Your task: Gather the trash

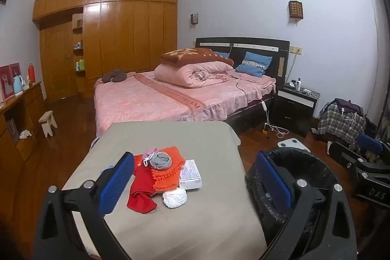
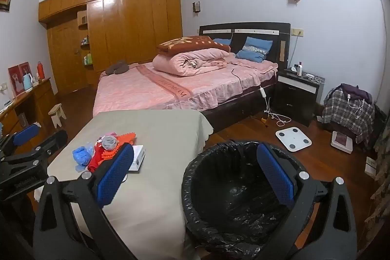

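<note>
A beige-covered table [image 1: 195, 223] holds a pile: a red cloth [image 1: 141, 189], an orange knobbly cloth [image 1: 168, 172], a grey sock ball [image 1: 160, 160], a pink mask [image 1: 149, 153], a white box [image 1: 190, 174] and a crumpled white wad [image 1: 174, 197]. Blue gloves [image 2: 81, 154] lie at the pile's left in the right wrist view. A black-lined trash bin [image 2: 234, 196] stands right of the table. My left gripper [image 1: 195, 183] is open above the pile. My right gripper [image 2: 195, 176] is open over the bin's near rim, empty.
A pink bed [image 1: 170, 94] stands behind the table. A nightstand [image 1: 295, 109], a white scale [image 2: 293, 138] and a chair with plaid cloth [image 2: 348, 111] are on the right. A wooden dresser [image 1: 19, 118] and small stool [image 1: 48, 122] are on the left.
</note>
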`<state>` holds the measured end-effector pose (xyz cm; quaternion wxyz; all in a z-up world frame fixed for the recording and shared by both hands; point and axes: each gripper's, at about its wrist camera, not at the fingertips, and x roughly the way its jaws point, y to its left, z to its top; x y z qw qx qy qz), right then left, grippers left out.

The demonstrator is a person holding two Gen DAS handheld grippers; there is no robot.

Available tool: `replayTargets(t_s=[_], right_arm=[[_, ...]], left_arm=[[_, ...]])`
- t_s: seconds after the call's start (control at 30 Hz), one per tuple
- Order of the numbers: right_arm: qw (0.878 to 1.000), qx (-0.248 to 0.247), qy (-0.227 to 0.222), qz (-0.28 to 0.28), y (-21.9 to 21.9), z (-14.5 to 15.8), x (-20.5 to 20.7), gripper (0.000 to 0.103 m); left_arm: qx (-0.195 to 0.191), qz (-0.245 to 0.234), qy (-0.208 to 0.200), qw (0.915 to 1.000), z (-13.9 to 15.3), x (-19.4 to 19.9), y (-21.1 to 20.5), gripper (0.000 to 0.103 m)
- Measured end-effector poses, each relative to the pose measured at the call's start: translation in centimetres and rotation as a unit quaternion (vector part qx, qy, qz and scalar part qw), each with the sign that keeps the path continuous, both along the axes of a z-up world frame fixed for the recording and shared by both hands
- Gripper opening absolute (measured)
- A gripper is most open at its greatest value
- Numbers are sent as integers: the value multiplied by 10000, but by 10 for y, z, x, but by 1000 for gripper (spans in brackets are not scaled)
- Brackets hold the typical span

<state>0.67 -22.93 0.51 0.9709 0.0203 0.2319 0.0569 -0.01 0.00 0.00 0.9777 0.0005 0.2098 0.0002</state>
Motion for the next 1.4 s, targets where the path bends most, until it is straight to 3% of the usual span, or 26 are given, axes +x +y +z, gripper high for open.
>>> replayTargets(t_s=[1.4], right_arm=[[10000, -72, 49, 31, 2, 1, 7, 98]], left_arm=[[6, 26, 23, 10000, 2, -1, 0, 97]])
